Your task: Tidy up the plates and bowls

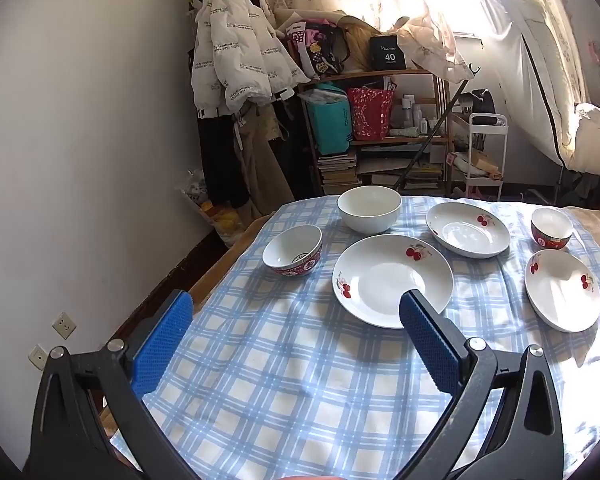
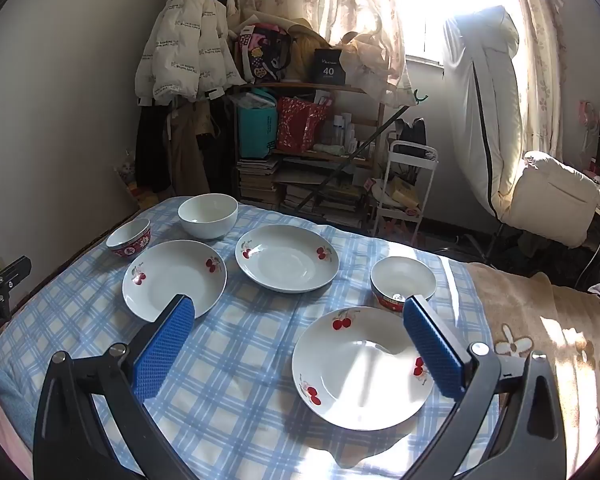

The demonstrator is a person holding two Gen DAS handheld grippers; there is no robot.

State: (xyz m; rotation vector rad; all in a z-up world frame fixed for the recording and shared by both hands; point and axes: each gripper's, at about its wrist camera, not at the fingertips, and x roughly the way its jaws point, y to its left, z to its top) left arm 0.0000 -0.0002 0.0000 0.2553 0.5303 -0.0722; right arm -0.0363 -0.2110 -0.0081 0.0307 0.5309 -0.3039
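Note:
Three white cherry-print plates lie on the blue checked cloth: a left one (image 1: 392,278) (image 2: 175,278), a far middle one (image 1: 467,229) (image 2: 287,258) and a near right one (image 1: 562,289) (image 2: 362,366). A plain white bowl (image 1: 369,208) (image 2: 208,215) stands at the back. A red-patterned bowl (image 1: 293,250) (image 2: 129,237) sits at the left, another (image 1: 551,227) (image 2: 403,283) at the right. My left gripper (image 1: 296,306) is open and empty above the cloth, just short of the left plate. My right gripper (image 2: 298,310) is open and empty above the cloth; its right finger hangs over the near right plate.
The cloth (image 1: 284,380) covers a bed whose left edge (image 1: 216,276) runs along a white wall. A brown flowered blanket (image 2: 540,320) lies at the right. Behind stand a cluttered shelf (image 1: 380,132), a white cart (image 2: 404,184) and hanging coats (image 1: 236,52).

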